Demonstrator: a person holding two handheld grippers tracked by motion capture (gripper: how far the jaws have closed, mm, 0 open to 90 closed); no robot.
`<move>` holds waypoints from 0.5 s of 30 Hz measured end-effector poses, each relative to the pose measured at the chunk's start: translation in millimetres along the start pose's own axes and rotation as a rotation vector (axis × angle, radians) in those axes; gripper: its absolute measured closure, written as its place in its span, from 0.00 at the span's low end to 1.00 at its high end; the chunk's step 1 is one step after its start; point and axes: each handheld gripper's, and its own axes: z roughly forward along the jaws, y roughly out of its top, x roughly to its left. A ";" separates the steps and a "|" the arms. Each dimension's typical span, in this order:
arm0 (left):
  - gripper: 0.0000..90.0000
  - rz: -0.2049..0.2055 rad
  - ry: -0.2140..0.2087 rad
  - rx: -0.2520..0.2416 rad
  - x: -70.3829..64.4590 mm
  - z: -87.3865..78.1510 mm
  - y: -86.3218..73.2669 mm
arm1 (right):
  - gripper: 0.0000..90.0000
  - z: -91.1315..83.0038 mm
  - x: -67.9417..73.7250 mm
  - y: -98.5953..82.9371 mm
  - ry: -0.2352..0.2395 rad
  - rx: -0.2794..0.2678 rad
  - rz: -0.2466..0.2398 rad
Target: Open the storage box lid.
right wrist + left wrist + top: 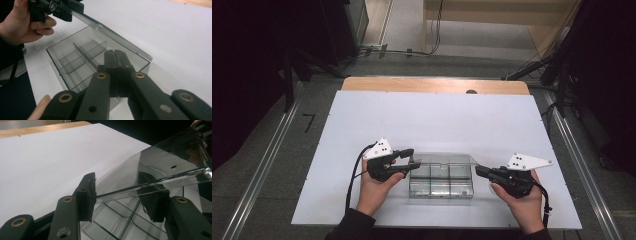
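Black jaws of the right gripper [115, 53] press flat together, with nothing between them, at the right end wall of a clear plastic compartment box [75, 65]. Across the box, the left gripper [117, 195] has its jaws apart, one on either side of the edge of the raised transparent lid [160, 167]; whether they pinch it cannot be told. Inside, curved dividers [82, 56] split the box into cells. It sits on the white table [437, 120] near the front edge, midway between both grippers.
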 end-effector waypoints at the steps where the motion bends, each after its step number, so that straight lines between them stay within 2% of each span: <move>1: 0.56 0.002 -0.001 -0.002 0.3 -0.2 0.2 | 0.92 -1.2 -1.5 -0.8 0.001 -0.004 -0.001; 5: 0.58 -0.017 -0.013 -0.014 2.9 -1.2 0.8 | 0.86 -6.7 -5.2 -1.3 0.006 -0.037 0.012; 11: 0.61 -0.026 -0.024 -0.024 6.6 -2.6 2.5 | 0.60 -5.5 -7.6 6.0 -0.052 -0.072 0.017; 15: 0.64 -0.034 -0.019 -0.031 8.5 -2.0 3.8 | 0.56 3.8 -12.1 12.8 -0.059 -0.089 0.020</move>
